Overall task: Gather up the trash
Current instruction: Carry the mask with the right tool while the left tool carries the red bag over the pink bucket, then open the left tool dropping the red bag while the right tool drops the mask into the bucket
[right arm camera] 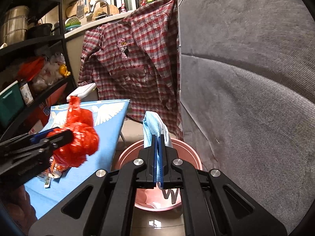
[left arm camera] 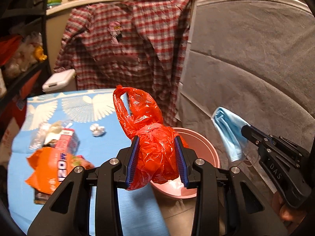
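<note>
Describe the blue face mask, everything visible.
The face mask is a pale blue disposable type, of a soft pleated fabric by its look, folded and crumpled. The right gripper is shut on it, its blue pads pinching the lower part, so the mask stands up above the fingertips in the right wrist view. In the left wrist view it hangs from the gripper, a thin ear loop dangling below. It is held in the air over the pink bucket, touching nothing else.

A cramped home kitchen: a counter [right arm camera: 92, 26] with a curved faucet [right arm camera: 99, 5] and hanging grater [right arm camera: 80, 9], black shelving [right arm camera: 49, 39] stacked with steel pots [right arm camera: 14, 22], a plaid shirt [right arm camera: 133, 64] draped over the counter's edge, and a pink bin [right arm camera: 189, 153] on the tiled floor [right arm camera: 157, 224].
</note>
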The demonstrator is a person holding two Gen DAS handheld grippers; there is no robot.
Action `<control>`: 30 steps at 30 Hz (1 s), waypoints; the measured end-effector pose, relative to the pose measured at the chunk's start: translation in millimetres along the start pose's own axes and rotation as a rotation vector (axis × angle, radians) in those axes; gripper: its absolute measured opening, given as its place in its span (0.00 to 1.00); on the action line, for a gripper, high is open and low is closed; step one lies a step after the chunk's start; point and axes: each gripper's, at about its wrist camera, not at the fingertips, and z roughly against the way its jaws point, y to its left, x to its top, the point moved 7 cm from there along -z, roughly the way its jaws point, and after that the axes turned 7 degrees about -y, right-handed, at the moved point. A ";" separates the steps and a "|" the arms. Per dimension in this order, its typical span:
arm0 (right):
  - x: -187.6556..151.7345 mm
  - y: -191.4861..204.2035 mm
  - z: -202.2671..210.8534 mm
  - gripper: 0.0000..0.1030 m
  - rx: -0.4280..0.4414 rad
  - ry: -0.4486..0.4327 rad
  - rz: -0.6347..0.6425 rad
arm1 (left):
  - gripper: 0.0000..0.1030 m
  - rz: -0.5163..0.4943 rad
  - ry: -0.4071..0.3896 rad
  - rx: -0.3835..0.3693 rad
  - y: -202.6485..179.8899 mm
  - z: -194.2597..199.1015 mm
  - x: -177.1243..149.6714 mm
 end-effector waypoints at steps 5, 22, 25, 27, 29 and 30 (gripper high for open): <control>-6.8 5.0 -9.5 0.02 -0.012 0.022 0.040 | 0.34 0.028 0.037 -0.011 3.5 -17.0 -11.4; -16.3 -2.8 -39.2 0.02 -0.048 0.083 0.036 | 0.35 0.006 0.086 -0.016 6.5 -46.2 -22.8; -19.2 -4.8 -43.3 0.06 -0.043 0.103 0.021 | 0.38 -0.002 0.098 -0.019 3.7 -50.0 -24.8; -21.2 -6.7 -46.0 0.06 -0.045 0.115 0.013 | 0.43 -0.007 0.106 -0.016 2.3 -51.9 -25.6; -22.2 -7.8 -47.6 0.10 -0.048 0.121 0.006 | 0.45 -0.003 0.108 -0.024 1.8 -52.0 -25.9; -22.2 -8.8 -47.7 0.18 -0.053 0.121 0.002 | 0.46 -0.001 0.106 -0.024 2.3 -51.3 -25.0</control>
